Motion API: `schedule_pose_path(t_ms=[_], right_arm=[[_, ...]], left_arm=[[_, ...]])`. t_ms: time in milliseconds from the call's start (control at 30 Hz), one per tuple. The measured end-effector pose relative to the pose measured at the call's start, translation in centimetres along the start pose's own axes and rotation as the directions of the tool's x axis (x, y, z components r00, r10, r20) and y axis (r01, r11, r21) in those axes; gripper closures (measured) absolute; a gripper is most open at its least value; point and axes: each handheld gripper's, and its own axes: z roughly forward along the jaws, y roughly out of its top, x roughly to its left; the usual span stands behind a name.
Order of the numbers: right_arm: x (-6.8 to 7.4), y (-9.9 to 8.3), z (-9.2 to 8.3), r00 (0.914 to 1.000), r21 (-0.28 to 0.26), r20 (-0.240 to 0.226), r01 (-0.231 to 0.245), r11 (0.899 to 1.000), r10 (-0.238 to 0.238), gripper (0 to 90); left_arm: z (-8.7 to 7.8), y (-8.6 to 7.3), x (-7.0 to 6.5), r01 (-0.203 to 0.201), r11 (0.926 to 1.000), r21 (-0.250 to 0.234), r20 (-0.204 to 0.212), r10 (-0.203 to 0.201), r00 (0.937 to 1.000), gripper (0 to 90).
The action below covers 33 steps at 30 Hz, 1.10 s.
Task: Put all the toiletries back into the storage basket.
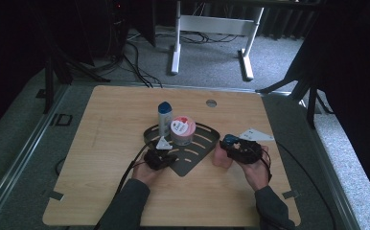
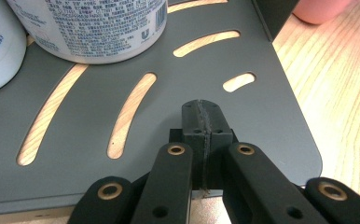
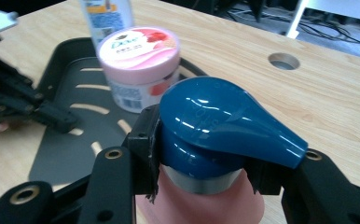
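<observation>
High view: near the bench's (image 1: 101,191) front edge two sleeved forearms come in, each hand holding a gripper. The left gripper (image 1: 166,157) sits at the near, pointed corner of a dark grey slotted tray (image 1: 200,153), which lies about midway between the bench's side edges; in the left gripper view its fingers (image 2: 193,122) are pressed flat together, clamped on the tray's edge, with bare grey plate and three wood-showing slots just beyond them. The right gripper (image 1: 231,143) is toward the bench's right edge, level with the tray's near half, and it grips a pink bottle with a dark blue pump cap (image 1: 223,154) that stands on the wood just beside the tray's right side, outside it. In the right gripper view the bottle (image 3: 225,135) stands upright between the fingers (image 3: 145,140), whose pads press against the cap's collar on both sides, the blue spout pointing off over the right-hand finger; the pink body drops out of sight below. Farther in, on the tray's back half, stand a round pink-lidded cream jar (image 1: 182,130) and, touching or just beside it toward the bench's left edge, a taller white bottle with a blue cap (image 1: 164,117). Beyond the tray, near the bench's far edge, is a round cable hole (image 1: 211,103).
</observation>
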Motion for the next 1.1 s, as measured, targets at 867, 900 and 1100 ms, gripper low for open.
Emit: schedule_pose_path(t_ms=[867,900,1100], right_arm=[[-0.44,-0.53,-0.47,0.9882,-0.015,-0.135,0.069,0.997,-0.071,52.4],[-0.39,-0.55,-0.48,0.9887,-0.015,-0.132,0.070,0.997,-0.071,52.4],[0.50,-0.73,-0.71,0.9950,-0.008,-0.059,0.080,0.997,-0.080,48.5]], left_arm=[[-0.02,-0.04,0.01,0.000,1.0000,-0.001,0.000,0.000,1.0000,90.0],[-0.01,-0.05,0.00,0.003,1.0000,-0.003,-0.001,-0.003,1.0000,90.0],[-0.02,-0.08,0.01,0.002,1.0000,-0.003,-0.001,-0.002,1.0000,90.0]])
